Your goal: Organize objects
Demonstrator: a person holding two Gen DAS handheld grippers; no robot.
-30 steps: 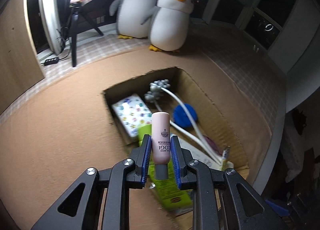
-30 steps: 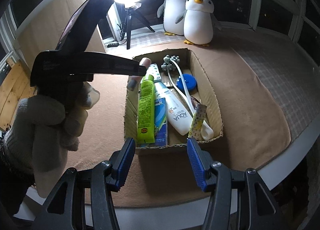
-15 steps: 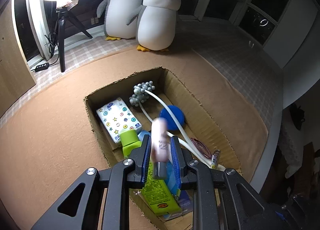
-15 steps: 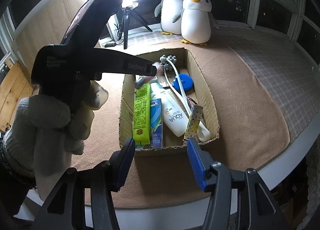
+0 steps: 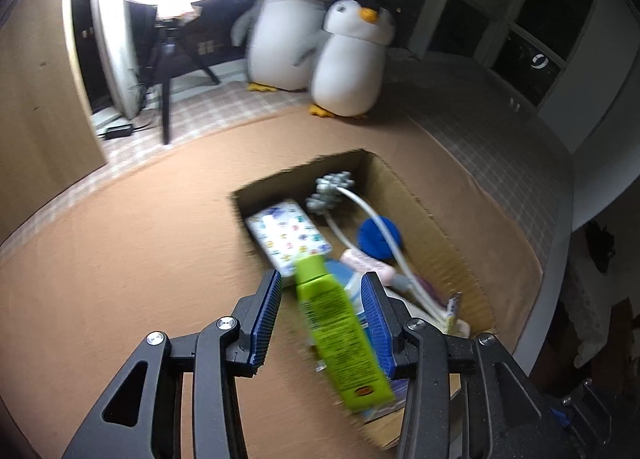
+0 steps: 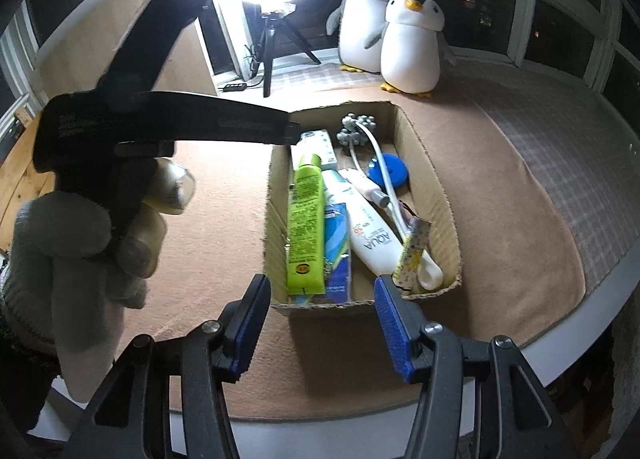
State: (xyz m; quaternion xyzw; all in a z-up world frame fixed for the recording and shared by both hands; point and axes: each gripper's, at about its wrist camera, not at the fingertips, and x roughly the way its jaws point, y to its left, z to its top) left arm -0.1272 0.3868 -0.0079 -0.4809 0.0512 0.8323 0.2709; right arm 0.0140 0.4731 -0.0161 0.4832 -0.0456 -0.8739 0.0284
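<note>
Now my left tongs [image 5: 322,321] are opening over the cardboard box [image 6: 448,195] with nothing pinched, the pink bottle [image 6: 362,185] lying inside beside the blue disc [image 6: 390,171], my right tongs [image 6: 320,323] spread empty nearby, so next I'd back out.

Left wrist cam looks steeply down along its tongs [image 5: 322,313], close over the cardboard box [image 5: 436,215]. Right wrist cam sits further back at the box's near end [image 6: 320,305]. Both share the box and penguins [image 6: 412,45].
</note>
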